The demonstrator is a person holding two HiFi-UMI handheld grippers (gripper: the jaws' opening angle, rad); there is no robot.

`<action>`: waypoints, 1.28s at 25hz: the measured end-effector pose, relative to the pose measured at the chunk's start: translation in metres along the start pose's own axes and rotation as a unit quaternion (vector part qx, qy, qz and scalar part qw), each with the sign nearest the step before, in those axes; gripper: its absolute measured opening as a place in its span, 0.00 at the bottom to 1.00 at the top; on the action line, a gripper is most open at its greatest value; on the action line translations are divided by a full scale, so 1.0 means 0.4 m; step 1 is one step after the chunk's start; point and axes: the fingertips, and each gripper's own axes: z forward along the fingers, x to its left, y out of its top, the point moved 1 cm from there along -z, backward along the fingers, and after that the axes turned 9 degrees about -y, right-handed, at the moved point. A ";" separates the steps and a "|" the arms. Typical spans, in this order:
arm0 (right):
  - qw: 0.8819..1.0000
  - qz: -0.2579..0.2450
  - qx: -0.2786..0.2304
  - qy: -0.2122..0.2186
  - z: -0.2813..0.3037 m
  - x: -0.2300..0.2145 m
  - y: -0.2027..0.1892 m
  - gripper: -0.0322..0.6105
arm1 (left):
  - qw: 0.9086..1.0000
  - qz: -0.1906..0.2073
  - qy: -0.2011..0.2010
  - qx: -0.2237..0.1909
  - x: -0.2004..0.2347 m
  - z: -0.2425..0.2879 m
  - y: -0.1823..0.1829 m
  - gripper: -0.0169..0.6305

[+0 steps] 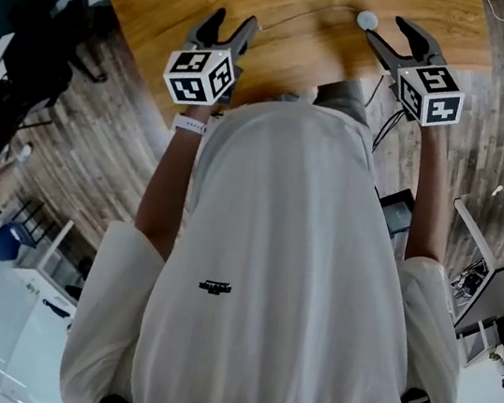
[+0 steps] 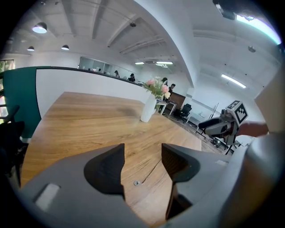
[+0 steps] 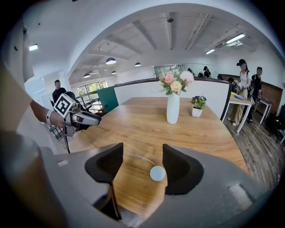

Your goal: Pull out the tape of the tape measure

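Holds the grey left gripper (image 1: 231, 20) and the grey right gripper (image 1: 386, 27) above the light-brown wooden table (image 1: 170, 3), jaws of both spread apart, nothing between the pads. Below the right jaws, flat on the wood, the small round pale grey tape measure (image 1: 367, 20). From it, drawn out in a curve, the thin tape (image 3: 139, 156), with its small metal end (image 2: 136, 182) on the table below the left jaws.

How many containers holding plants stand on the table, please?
2: a tall white vase of flowers, and a small potted plant just right of it in the right gripper view. None seems hidden.
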 end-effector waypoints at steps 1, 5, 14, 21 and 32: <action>1.000 -0.003 -0.006 0.002 -0.011 0.005 0.011 0.48 | 1.000 0.002 -0.003 -0.008 -0.009 -0.004 0.017 0.43; 0.999 -0.020 -0.030 0.007 -0.056 0.025 0.057 0.45 | 0.999 0.004 -0.019 -0.040 -0.043 -0.025 0.082 0.43; 0.995 -0.073 -0.071 -0.014 -0.134 0.057 0.146 0.39 | 0.994 0.029 -0.055 -0.094 -0.122 -0.077 0.215 0.36; 0.989 -0.066 -0.128 -0.034 -0.211 0.062 0.222 0.26 | 0.988 0.072 -0.067 -0.119 -0.196 -0.119 0.291 0.28; 0.975 -0.071 -0.210 -0.028 -0.320 0.115 0.332 0.16 | 0.978 0.107 -0.079 -0.160 -0.285 -0.195 0.392 0.09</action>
